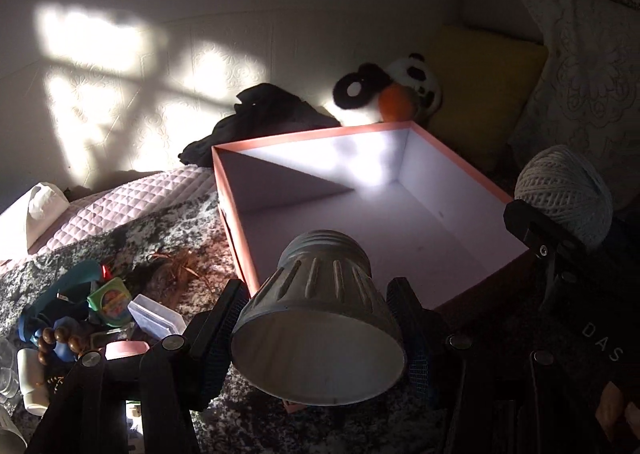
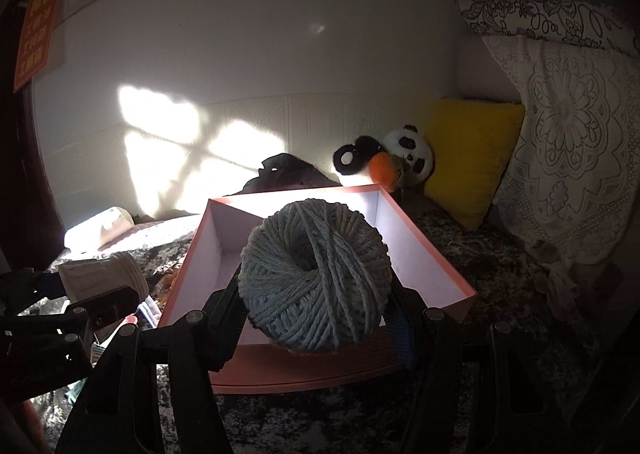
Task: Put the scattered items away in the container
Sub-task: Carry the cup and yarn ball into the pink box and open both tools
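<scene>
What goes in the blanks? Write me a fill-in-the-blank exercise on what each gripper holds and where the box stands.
1. The right gripper is shut on a ball of ____.
2. The left gripper grips a ribbed grey ____.
3. The pink box is ____ inside.
4. Behind the box, beside the yellow cushion, sits a plush ____.

Missing words: yarn; cup; empty; panda

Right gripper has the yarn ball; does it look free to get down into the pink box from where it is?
Probably yes. The right gripper holds the yarn ball at the near rim of the pink box, whose top is open and whose floor looks bare. The left gripper, holding a ribbed cup, sits off to the side.
</scene>
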{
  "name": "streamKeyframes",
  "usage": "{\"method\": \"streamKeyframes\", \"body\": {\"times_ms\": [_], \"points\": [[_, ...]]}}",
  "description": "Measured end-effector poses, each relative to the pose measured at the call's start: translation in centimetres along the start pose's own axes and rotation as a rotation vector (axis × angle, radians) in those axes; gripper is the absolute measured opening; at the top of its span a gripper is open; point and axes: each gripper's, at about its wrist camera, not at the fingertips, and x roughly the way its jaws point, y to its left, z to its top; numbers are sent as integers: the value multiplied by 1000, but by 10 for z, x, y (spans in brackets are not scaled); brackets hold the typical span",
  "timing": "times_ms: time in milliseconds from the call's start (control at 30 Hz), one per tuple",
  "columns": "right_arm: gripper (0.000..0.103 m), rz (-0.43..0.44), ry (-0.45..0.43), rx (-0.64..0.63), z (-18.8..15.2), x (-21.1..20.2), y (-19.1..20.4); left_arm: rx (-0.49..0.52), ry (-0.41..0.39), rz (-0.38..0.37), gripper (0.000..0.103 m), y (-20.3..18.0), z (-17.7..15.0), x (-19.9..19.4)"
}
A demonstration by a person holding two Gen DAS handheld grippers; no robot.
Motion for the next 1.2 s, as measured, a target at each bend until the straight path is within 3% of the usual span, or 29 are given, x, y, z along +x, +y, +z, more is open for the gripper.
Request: {"method": "streamKeyframes", "body": {"times_ms": [167, 433, 467, 500, 533, 600, 633, 933, 1200], "points": [[64, -57, 18, 11, 17, 36, -19, 23, 37, -4, 61, -25, 14, 35], [65, -43, 129, 22, 19, 95, -32, -11, 125, 42, 62, -28, 22, 91], [66, -45, 143, 27, 18, 100, -34, -17, 135, 48, 65, -28, 23, 98], [67, -50, 145, 37, 18, 103, -37, -21, 136, 58, 75, -28, 24, 100], [70, -54, 147, 46, 18, 106, -40, -30, 124, 59, 84, -26, 25, 99], [85, -79, 121, 64, 19, 104, -45, -48, 99, 59, 89, -22, 26, 97], [87, -87, 102, 74, 21, 101, -48, -55, 88, 57, 89, -21, 28, 94], [87, -68, 15, 89, 32, 69, -39, -85, 33, 83, 90, 7, 29, 50], [87, 2, -37, 15, 23, 19, 14, -172, 14, 143, 91, 62, -11, -14]]}}
